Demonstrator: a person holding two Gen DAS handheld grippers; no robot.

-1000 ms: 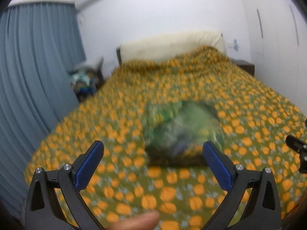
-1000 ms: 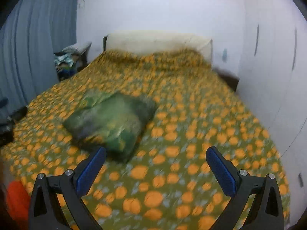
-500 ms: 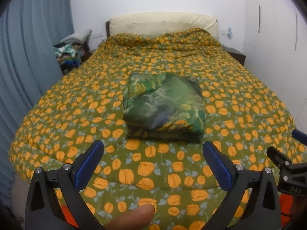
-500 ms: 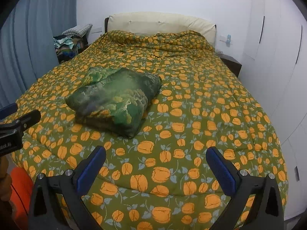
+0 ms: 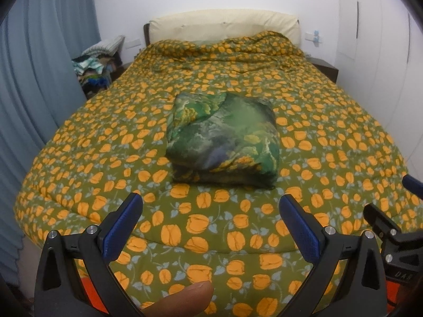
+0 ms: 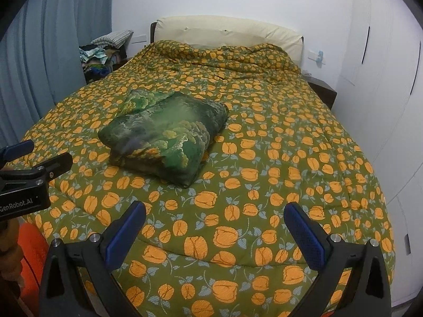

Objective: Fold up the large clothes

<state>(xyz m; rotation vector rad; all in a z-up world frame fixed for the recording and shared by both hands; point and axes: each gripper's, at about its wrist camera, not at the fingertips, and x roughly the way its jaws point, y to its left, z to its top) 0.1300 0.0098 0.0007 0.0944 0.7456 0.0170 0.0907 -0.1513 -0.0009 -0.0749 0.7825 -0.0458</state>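
Folded green garment [image 5: 223, 140] [image 6: 165, 134]: a thick, roughly square bundle in a mottled green print, lying flat on the bed's orange-flowered quilt [image 5: 105, 158] [image 6: 290, 158], about mid-bed. Left wrist view: bundle sits at 12 o'clock from the left gripper [image 5: 210, 211], beyond the fingertips and well apart from them, quilt showing between; it falls within the span of the two blue pads. Left jaws spread wide, holding nothing. A fingertip [image 5: 182, 299] of the operator shows at 6 o'clock of that view. Right wrist view: bundle lies at about 11 o'clock from the right gripper [image 6: 215, 218], ahead of and beyond the left-hand pad, no contact. Right jaws likewise spread wide and empty. Each gripper is seen in the other's view: right gripper at 4 o'clock of the left view [image 5: 396, 227], left gripper at 9 o'clock of the right view [image 6: 31, 166]. Outward: cream headboard cushion [image 5: 224, 26] [image 6: 227, 34] at 12 o'clock, blue curtain [image 5: 34, 92] [image 6: 45, 66] at 9 to 10 o'clock, pile of clothes [image 5: 97, 63] [image 6: 103, 58] at the bedside near 11 o'clock, white wardrobe doors [image 5: 383, 39] [image 6: 391, 92] at 2 to 3 o'clock.
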